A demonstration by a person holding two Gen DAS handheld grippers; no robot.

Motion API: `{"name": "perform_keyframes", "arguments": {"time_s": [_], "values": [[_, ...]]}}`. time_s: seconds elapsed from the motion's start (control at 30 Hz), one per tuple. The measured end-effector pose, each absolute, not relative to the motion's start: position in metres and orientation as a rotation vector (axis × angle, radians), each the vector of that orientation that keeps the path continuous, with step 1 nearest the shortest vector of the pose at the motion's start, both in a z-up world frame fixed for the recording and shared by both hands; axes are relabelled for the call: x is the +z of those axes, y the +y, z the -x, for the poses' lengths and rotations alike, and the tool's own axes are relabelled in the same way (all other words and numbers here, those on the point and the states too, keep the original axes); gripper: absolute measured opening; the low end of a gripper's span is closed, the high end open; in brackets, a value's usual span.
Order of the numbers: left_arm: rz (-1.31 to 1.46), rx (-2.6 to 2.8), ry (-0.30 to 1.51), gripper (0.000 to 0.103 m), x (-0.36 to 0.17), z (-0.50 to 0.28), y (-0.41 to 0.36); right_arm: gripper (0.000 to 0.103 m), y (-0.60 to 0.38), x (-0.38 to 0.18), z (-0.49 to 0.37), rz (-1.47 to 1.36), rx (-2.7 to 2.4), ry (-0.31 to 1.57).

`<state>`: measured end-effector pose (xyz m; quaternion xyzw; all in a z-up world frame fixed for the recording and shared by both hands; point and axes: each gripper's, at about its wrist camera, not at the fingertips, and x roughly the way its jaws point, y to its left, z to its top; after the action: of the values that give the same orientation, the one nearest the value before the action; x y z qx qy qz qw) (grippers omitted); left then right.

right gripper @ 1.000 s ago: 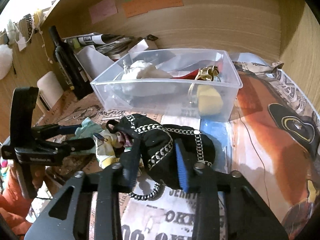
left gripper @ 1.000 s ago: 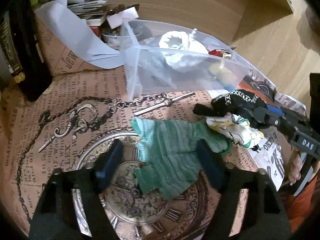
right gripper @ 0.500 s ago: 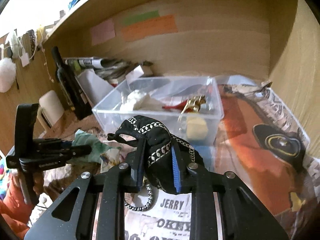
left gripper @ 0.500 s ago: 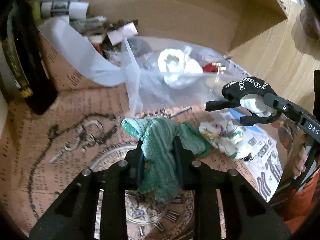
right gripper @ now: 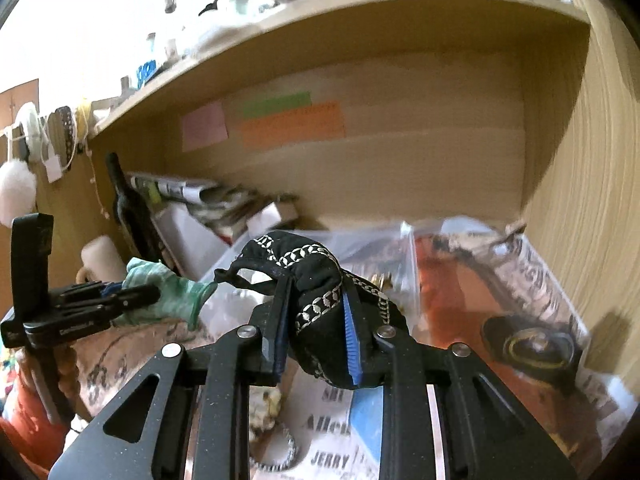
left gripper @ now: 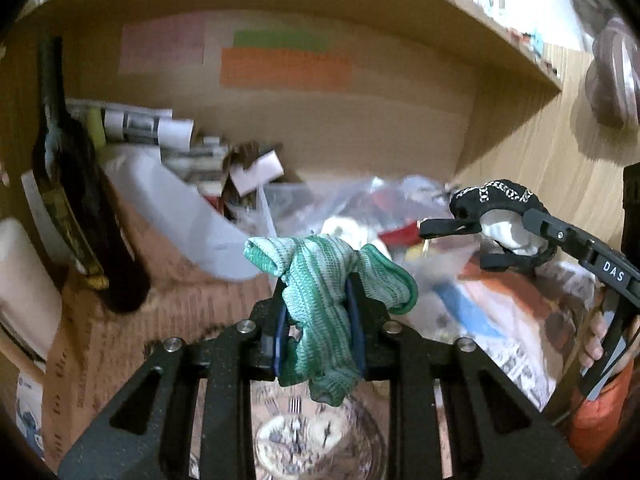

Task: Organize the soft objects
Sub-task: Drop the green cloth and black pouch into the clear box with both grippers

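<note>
My left gripper (left gripper: 318, 300) is shut on a green striped knitted cloth (left gripper: 320, 280) and holds it up off the table. It also shows at the left of the right wrist view (right gripper: 168, 298). My right gripper (right gripper: 316, 300) is shut on a black pouch with a white chain pattern (right gripper: 316, 280), lifted in front of the clear plastic bin (right gripper: 384, 248). In the left wrist view the pouch (left gripper: 496, 196) hangs at the right, over the blurred bin (left gripper: 360, 208), which holds white and red items.
A dark bottle (left gripper: 76, 200) stands at the left. Papers and a white sheet (left gripper: 176, 208) pile up behind the bin. A floral cloth (right gripper: 264, 404) and a chain (right gripper: 280, 456) lie on the printed paper table cover. Wooden walls close the back and right.
Both grippers closed on their items and lifted them: the green cloth and the black pouch rose off the table toward the bin. The floral cloth stayed on the table.
</note>
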<state>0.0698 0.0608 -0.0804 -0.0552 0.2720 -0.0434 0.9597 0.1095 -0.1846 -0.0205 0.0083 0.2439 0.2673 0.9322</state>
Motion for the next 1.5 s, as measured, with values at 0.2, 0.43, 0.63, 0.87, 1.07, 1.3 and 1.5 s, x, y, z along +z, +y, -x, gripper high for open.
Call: {"name": "perform_keyframes", "arguments": {"time_s": [0.2,0.43,0.63,0.87,1.07,1.3,1.5], "values": [[0.094,-0.081,0.507,0.026,-0.061,-0.091,0.054,0.021,-0.175,-0.006,-0.126,0.002,0.537,0.450],[0.100,-0.075,0.506,0.026,-0.052,-0.125,0.050,0.021,-0.153,-0.002,-0.146,0.047,0.532,0.432],[0.112,-0.095,0.553,0.026,-0.057,-0.155,0.045,0.021,-0.131,-0.012,-0.164,0.087,0.527,0.458],[0.092,-0.085,0.623,0.026,-0.077,-0.189,0.038,0.021,-0.121,-0.034,-0.192,0.103,0.503,0.544],[0.110,-0.078,0.705,0.026,-0.099,-0.217,0.040,0.021,-0.118,-0.060,-0.216,0.112,0.474,0.642],[0.138,-0.082,0.758,0.030,-0.109,-0.229,0.047,0.024,-0.116,-0.078,-0.229,0.132,0.453,0.713],[0.156,-0.087,0.742,0.040,-0.103,-0.224,0.051,0.032,-0.116,-0.076,-0.226,0.144,0.452,0.710]]}}
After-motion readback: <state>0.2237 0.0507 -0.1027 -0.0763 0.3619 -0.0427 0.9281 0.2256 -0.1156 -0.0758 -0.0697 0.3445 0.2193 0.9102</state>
